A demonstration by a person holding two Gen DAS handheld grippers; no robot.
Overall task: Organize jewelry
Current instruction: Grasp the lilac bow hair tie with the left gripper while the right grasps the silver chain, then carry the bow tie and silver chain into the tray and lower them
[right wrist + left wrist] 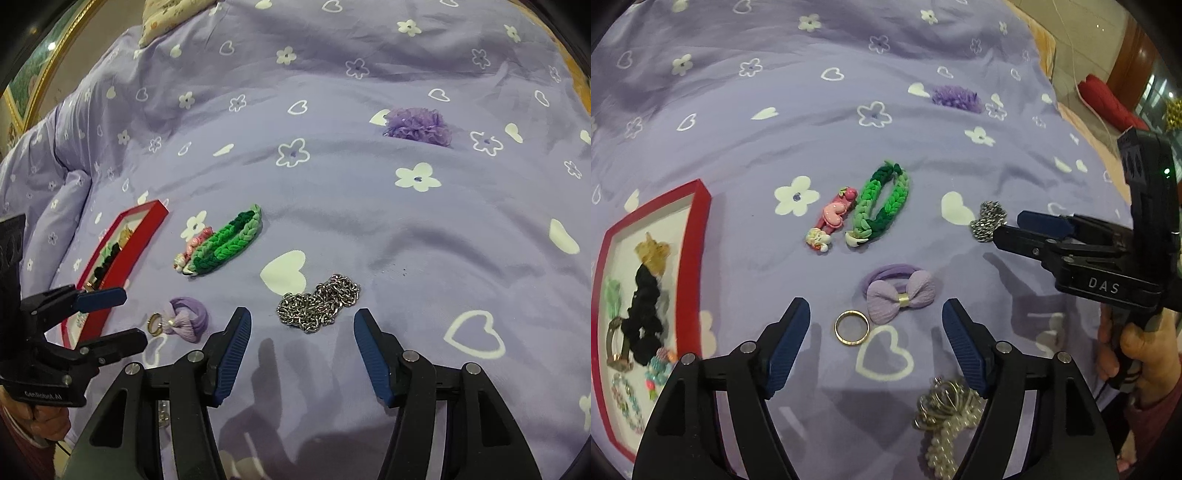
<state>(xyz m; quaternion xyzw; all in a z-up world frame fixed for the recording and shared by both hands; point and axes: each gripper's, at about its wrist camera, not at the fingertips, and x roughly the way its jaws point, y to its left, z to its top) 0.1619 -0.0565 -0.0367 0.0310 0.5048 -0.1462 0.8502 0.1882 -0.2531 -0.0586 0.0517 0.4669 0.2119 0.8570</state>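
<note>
Left wrist view: lilac bedspread printed with white hearts and flowers covers a bed; all items lie on it. Red-rimmed shallow tray with white floor at the left already holds several pieces, among them a black scrunchie and a beaded bracelet.

Loose items, large to small: green braided hair tie at centre, pink ornamented hair clip touching its left side; lilac fabric bow on elastic band nearer; pearl-and-metal piece nearest, by the right finger of the left tongs; silver metal chain, heaped, right of centre; thin gold ring, lying flat, just left of the bow.

Left tongs: released, jaws wide, nothing between the pads, ring just ahead of the gap. Right tongs: released, empty, chain just beyond the tips.

Risks (judgement):
- Ring is thin and flat on soft fabric; pads may pinch bedspread instead, or flick the ring away.
- Bow lies just beside the ring; it could be caught with it.
- Heaped chain may be gripped by a few links only, then trail and slip during transfer to the tray.
</note>
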